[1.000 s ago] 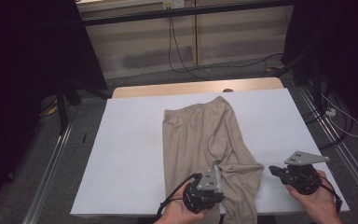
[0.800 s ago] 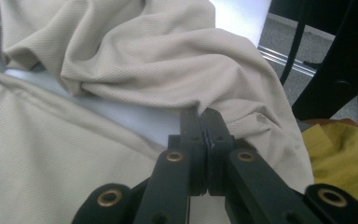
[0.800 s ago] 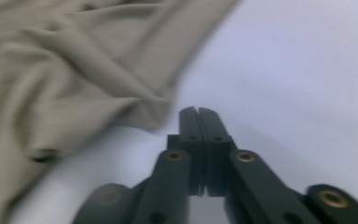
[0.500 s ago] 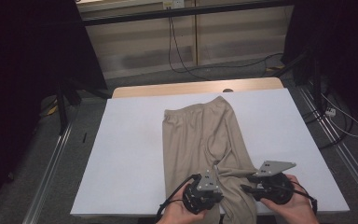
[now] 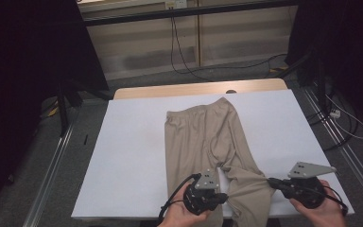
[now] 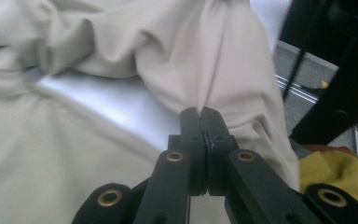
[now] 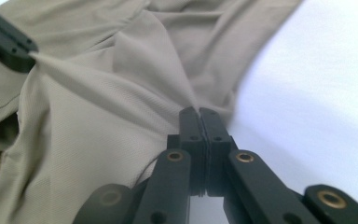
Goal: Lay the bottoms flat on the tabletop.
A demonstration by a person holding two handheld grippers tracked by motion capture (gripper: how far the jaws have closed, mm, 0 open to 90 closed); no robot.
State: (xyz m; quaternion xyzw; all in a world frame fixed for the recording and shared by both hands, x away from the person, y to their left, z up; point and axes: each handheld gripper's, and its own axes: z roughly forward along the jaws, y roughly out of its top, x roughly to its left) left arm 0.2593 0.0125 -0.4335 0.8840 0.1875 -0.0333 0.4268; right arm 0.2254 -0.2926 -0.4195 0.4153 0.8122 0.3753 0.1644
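Beige trousers (image 5: 208, 137) lie flat on the white table cover (image 5: 132, 156), waistband at the far side, legs toward me. The right leg (image 5: 248, 189) bends across the near edge. My left gripper (image 5: 224, 197) is shut on the inner side of that leg; in the left gripper view its jaws pinch a fold (image 6: 201, 112). My right gripper (image 5: 270, 181) is shut on the leg's outer edge, and the cloth (image 7: 121, 93) stretches from its tips (image 7: 198, 112) to the left gripper's jaw (image 7: 7, 44).
A wooden table edge (image 5: 194, 90) shows behind the white cover. Metal rails (image 5: 52, 165) run along both sides on the grey floor, with cables (image 5: 345, 123) at the right. A yellow cloth (image 6: 340, 168) lies below the table's near edge.
The right gripper came left to the trouser leg, shut on its outer edge, and drew back to the right, pulling the cloth taut. The left gripper stayed shut on the leg.
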